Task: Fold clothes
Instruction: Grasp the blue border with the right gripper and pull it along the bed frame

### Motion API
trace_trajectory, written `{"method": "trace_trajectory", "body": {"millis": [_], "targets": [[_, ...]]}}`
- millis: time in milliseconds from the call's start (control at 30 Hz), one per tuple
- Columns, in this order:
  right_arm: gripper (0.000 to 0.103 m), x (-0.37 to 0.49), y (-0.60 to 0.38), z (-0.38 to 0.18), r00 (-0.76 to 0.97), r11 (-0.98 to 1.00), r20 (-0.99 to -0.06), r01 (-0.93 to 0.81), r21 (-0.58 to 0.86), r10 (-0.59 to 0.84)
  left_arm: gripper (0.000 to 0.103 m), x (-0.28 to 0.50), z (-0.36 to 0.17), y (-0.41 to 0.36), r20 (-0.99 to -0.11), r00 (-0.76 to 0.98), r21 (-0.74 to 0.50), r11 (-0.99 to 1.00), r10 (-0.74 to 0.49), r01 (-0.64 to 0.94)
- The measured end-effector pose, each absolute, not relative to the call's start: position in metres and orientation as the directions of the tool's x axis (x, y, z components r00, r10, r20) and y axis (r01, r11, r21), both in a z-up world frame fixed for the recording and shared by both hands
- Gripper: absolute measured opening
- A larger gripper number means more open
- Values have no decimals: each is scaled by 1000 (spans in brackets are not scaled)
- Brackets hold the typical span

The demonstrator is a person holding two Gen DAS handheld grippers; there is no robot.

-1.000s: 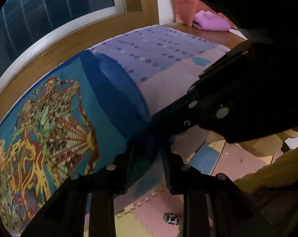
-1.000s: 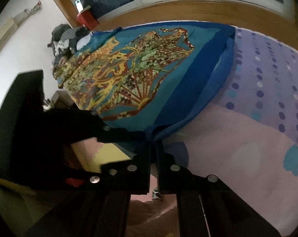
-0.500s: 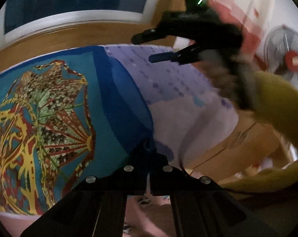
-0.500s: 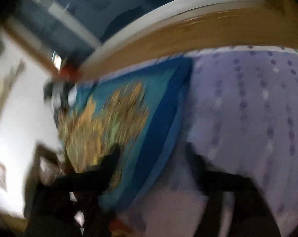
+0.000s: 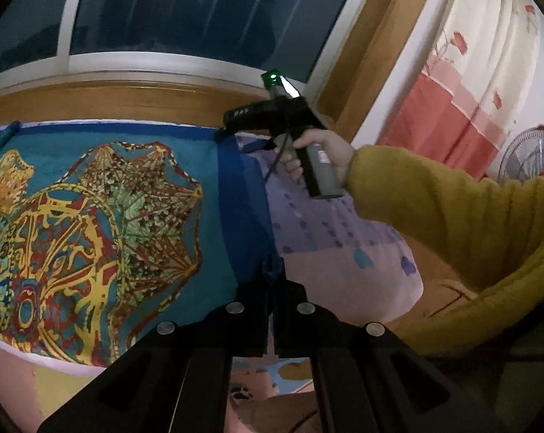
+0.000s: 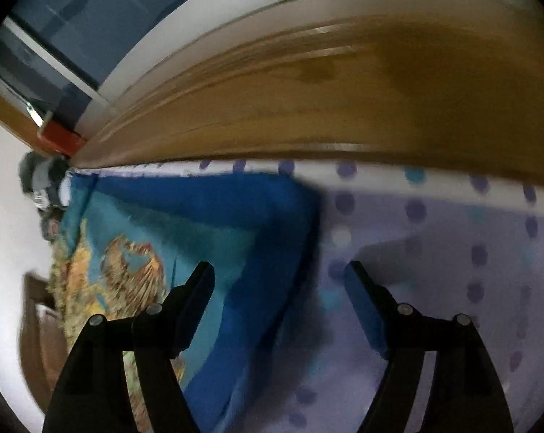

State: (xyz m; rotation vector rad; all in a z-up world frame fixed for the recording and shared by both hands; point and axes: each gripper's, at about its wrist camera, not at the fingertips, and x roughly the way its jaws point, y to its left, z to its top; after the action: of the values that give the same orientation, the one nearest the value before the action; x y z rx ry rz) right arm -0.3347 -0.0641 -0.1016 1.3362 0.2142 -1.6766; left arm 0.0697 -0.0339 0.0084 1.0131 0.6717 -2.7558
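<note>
A blue cloth [image 5: 91,216] with a gold, red and green pattern lies spread on the bed. My left gripper [image 5: 272,288] is shut on its near right corner, where the dark blue border bunches between the pads. A hand in a mustard sleeve holds my right gripper [image 5: 232,137] at the cloth's far right corner. In the right wrist view that gripper [image 6: 279,278] hangs over the blue border [image 6: 264,223]. Its jaws stand apart and are closing, with the cloth's edge below the gap and neither pad pressing on it.
The cloth rests on a lilac dotted bed sheet [image 5: 326,231] under a wooden window ledge [image 6: 344,101]. A red and cream curtain [image 5: 452,108] and a fan [image 5: 531,155] stand at the right. A clothes pile [image 6: 41,180] and a red box [image 6: 59,140] sit beyond the bed's far end.
The right gripper let go of the near corner, opened and swung across to the far corner by the ledge. The left gripper shut on the near corner and rose, rolling level.
</note>
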Motion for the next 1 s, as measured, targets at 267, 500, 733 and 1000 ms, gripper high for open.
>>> {"method": "trace_trajectory", "body": {"millis": [267, 500, 733, 1000], "targets": [[1, -320, -96, -52, 105, -421, -745, 769, 481, -659, 1, 106, 35, -59, -569, -821, -428, -839, -40, 337], [1, -239, -194, 9, 111, -265, -724, 885, 384, -680, 1, 181, 47, -134, -539, -819, -423, -777, -197, 466], [1, -148, -297, 15, 101, -224, -737, 918, 329, -668, 1, 268, 39, -240, -560, -787, -443, -709, -259, 549], [1, -56, -419, -26, 28, -197, -810, 964, 176, -586, 1, 317, -21, -336, -638, -727, -463, -628, -253, 625]]}}
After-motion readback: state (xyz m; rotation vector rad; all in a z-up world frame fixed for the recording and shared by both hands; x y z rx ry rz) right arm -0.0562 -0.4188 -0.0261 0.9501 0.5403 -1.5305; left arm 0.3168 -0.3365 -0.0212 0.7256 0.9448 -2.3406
